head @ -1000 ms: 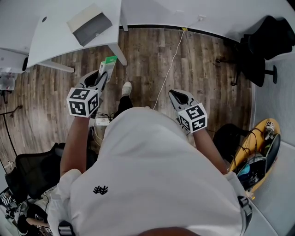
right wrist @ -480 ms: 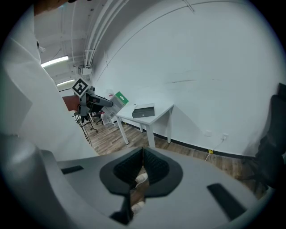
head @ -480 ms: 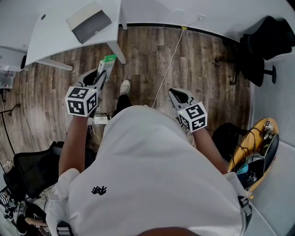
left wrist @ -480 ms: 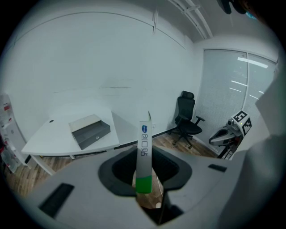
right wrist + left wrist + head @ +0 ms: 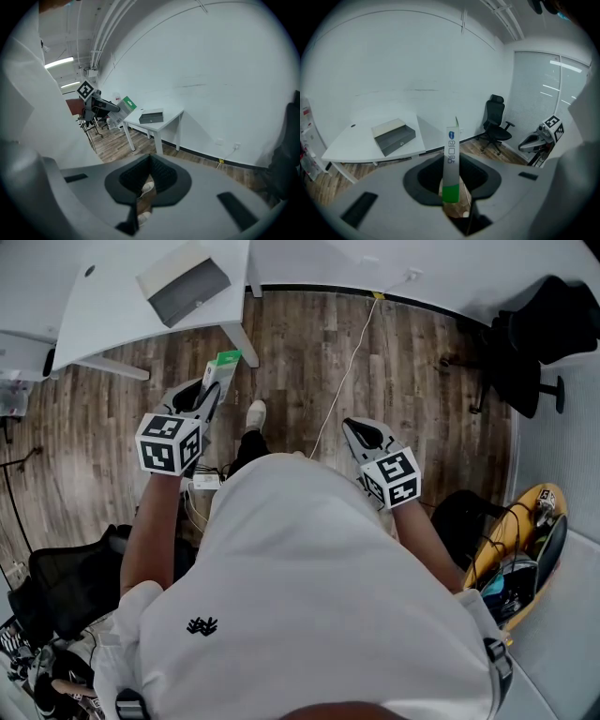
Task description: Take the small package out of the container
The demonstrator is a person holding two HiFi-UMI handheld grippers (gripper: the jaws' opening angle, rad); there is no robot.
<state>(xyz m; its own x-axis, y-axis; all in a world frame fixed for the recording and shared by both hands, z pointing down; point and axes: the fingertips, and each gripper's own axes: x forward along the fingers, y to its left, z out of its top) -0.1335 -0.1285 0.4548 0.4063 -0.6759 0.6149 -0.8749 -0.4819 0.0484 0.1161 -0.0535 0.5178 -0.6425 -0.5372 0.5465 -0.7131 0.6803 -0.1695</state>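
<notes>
The small package, a slim white box with a green end, stands upright between the jaws of my left gripper, which is shut on it and held in the air above the wooden floor. In the left gripper view the package rises from the left gripper. The container, an open grey box, sits on the white table ahead and to the left, apart from the package. My right gripper is at the right, shut and with nothing in it.
A white cable runs across the floor to the wall. A black office chair stands at the far right, another black chair at the lower left. The person's shoe is on the floor between the grippers.
The left gripper and its package have shifted very slightly. The right gripper has stayed where it was.
</notes>
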